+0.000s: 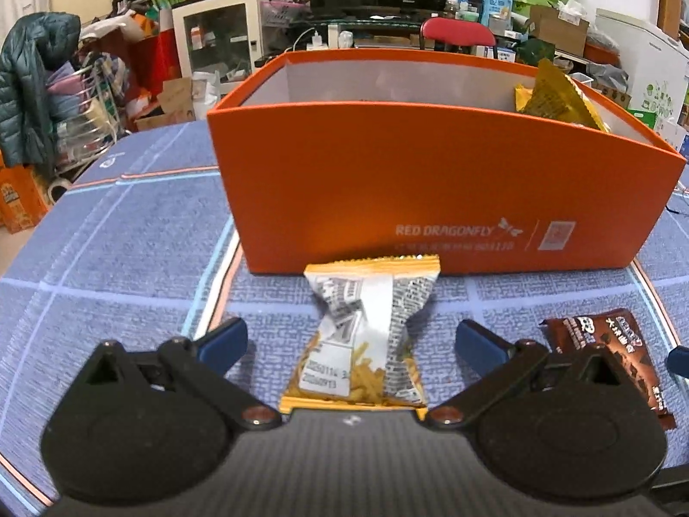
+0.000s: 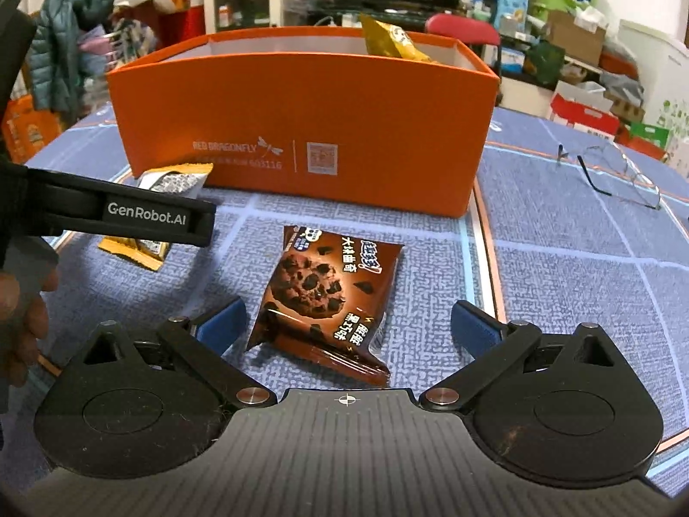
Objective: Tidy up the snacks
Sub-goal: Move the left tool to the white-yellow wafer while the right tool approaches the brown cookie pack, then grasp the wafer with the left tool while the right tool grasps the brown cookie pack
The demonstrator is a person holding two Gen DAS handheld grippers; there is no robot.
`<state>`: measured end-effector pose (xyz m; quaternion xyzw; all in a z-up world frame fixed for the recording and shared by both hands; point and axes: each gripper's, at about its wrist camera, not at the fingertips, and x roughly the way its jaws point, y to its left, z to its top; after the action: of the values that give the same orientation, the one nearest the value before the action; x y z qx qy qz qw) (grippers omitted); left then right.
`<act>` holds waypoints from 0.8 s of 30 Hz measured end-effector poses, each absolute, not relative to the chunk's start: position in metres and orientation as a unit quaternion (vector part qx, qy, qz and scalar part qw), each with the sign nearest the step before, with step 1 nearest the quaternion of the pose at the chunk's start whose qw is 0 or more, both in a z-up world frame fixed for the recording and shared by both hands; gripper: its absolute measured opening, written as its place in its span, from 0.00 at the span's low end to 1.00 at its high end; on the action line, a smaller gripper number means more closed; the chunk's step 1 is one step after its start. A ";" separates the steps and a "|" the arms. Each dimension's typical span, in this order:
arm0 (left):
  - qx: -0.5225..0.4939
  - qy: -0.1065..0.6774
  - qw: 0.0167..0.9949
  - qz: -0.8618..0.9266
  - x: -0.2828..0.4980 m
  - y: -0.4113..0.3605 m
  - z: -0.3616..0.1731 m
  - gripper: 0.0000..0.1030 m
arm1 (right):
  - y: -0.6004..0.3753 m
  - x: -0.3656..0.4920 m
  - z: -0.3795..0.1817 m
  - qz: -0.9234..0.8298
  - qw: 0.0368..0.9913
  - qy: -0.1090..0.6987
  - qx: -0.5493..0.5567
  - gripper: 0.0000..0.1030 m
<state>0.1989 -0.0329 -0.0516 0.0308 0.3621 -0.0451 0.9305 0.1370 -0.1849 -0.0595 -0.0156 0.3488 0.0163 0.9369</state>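
An orange box (image 1: 387, 181) stands on the blue tablecloth, with a yellow snack bag (image 1: 555, 94) inside at its right end. A yellow-and-silver snack packet (image 1: 366, 336) lies flat before the box, between the open fingers of my left gripper (image 1: 351, 340). A brown chocolate cookie packet (image 2: 318, 297) lies between the open fingers of my right gripper (image 2: 349, 323); it also shows in the left wrist view (image 1: 611, 353). The box (image 2: 301, 129) and the yellow packet (image 2: 168, 181) show in the right wrist view, the packet partly hidden by the left gripper's body (image 2: 120, 215).
A pair of glasses (image 2: 616, 172) lies on the cloth to the right of the box. The blue checked tablecloth (image 1: 129, 258) covers the table. Cluttered shelves, a coat, a red chair (image 1: 456, 34) and boxes stand behind the table.
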 end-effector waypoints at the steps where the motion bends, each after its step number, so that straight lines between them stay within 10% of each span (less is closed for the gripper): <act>1: 0.028 0.363 0.930 -0.045 0.200 -0.033 -0.053 0.99 | -0.187 0.138 -0.060 0.017 0.937 0.350 -0.010 0.92; 8: 0.020 0.358 0.932 -0.059 0.200 -0.031 -0.057 0.92 | -0.184 0.142 -0.059 0.024 0.936 0.352 -0.008 0.85; 11: 0.021 0.347 0.935 -0.070 0.195 -0.033 -0.052 0.51 | -0.179 0.141 -0.051 0.034 0.937 0.349 -0.014 0.38; 24: -0.001 0.325 0.940 -0.105 0.160 -0.021 -0.007 0.32 | -0.187 0.120 -0.023 0.061 0.946 0.319 -0.021 0.37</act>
<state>0.1601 -0.0211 -0.0071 -0.0013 0.3254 -0.1050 0.9397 0.1200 -0.1868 -0.0231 -0.0214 0.3186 0.0608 0.9457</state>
